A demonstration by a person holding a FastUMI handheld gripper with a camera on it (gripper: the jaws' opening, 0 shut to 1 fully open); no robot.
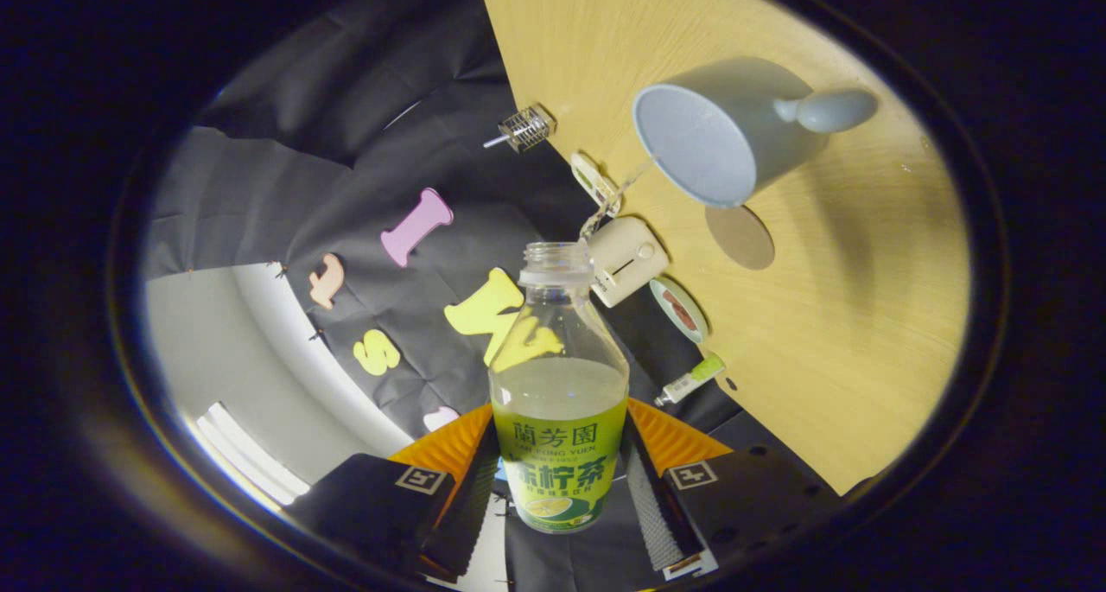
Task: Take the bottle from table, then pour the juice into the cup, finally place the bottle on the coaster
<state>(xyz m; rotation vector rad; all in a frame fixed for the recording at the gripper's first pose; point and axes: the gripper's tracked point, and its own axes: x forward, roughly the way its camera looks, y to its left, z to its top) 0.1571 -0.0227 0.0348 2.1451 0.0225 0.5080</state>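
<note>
Wooden table (829, 341) tips sideways in my view. My gripper (560, 480) squeezes the bottle (559, 393) between both fingers. Juice (615, 199) streams from its open top toward the grey cup (721, 138) beyond. Round coaster (740, 237) lies just beside the cup.

My jaws (560, 480) sit at the bottom centre of the frame, rolled well over so the whole scene ahead leans sideways. My two fingers (467, 497) run forward with their ribbed pads turned inward, orange wedges behind them and black blocks with square markers at their bases. Both pads press on the bottle (559, 402), one on each side of its label.
</note>
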